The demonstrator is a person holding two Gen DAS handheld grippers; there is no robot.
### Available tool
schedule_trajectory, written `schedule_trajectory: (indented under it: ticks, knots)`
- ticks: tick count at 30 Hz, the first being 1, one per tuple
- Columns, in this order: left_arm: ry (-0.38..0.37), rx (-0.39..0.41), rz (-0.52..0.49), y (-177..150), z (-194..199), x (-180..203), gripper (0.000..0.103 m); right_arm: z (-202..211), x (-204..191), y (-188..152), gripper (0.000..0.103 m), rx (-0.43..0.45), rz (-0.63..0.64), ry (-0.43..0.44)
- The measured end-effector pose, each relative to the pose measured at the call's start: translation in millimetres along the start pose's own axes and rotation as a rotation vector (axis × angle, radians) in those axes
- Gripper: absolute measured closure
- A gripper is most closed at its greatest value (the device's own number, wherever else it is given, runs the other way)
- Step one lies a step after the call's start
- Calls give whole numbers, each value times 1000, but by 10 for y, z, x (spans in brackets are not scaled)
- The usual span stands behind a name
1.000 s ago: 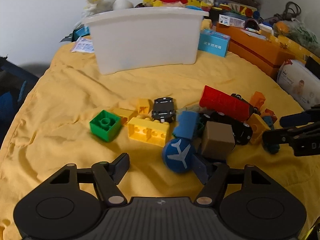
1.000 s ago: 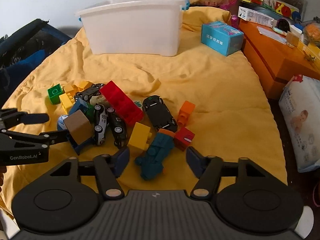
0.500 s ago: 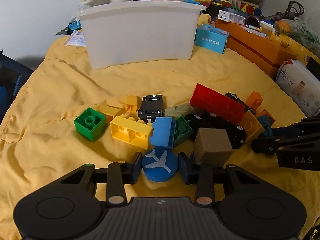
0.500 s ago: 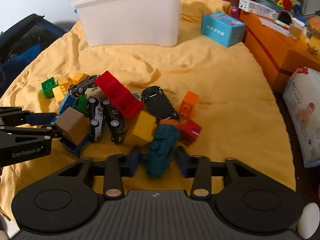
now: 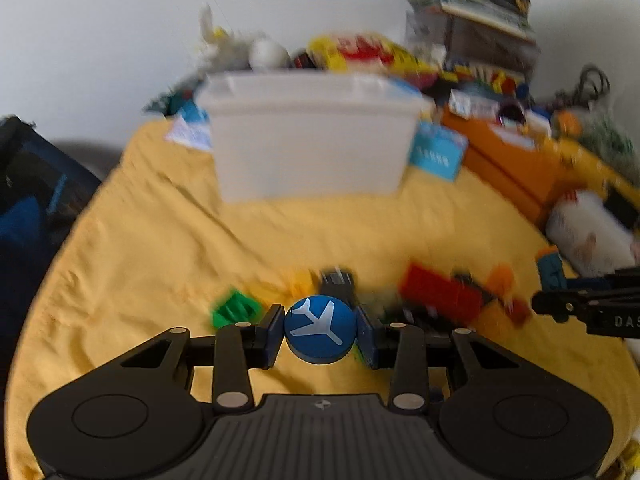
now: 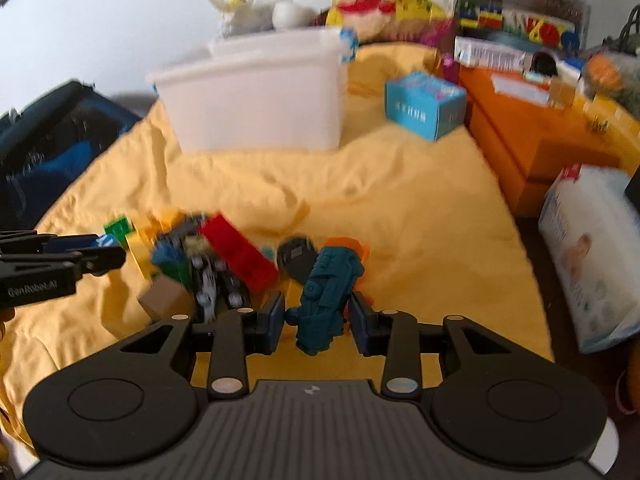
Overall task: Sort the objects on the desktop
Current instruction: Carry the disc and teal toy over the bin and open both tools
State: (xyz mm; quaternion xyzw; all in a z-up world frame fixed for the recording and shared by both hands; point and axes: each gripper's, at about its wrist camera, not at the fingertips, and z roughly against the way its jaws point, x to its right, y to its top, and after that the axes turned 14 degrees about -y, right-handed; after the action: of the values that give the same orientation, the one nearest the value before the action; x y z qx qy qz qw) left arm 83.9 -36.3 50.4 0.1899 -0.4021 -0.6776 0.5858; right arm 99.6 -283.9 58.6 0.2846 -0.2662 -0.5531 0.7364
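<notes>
The left gripper (image 5: 320,334) has its jaws clamped on a blue disc with a white airplane (image 5: 320,330), held above the yellow cloth (image 5: 160,248). The right gripper (image 6: 318,320) has its jaws pressed on a teal toy locomotive (image 6: 326,296), tilted nose-up, also clear of the cloth. Just beyond both lies a blurred heap of bricks and toy cars, among them a long red brick (image 6: 238,250) and a green brick (image 5: 234,310). Farther back stands a white plastic bin (image 5: 308,144), with a light-blue box (image 6: 426,104) to its right.

Both views: soft even daylight, heavy motion blur beyond the sharp black gripper bodies, fisheye-bowed edges, dark corners
</notes>
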Motion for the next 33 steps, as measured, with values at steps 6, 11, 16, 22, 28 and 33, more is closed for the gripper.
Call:
schedule_trajectory:
  ticks: [6, 11, 16, 22, 28, 33]
  knots:
    - [61, 67, 50, 535, 89, -233, 61, 16, -5, 527, 64, 88, -43, 29]
    - [78, 150, 88, 1144, 129, -449, 61, -16, -103, 1124, 64, 172, -60, 76]
    - [73, 208, 67, 1820, 14, -564, 61, -222, -203, 1750, 64, 239, -56, 130]
    - [78, 159, 78, 2265, -495, -667, 61, -830, -320, 2209, 64, 149, -39, 85]
    - [98, 90, 86, 2327, -888, -767, 61, -1137, -424, 2321, 64, 86, 35, 67]
    - [108, 50, 68, 2270, -1051, -829, 42, -1276, -500, 2352, 40, 65, 77, 41]
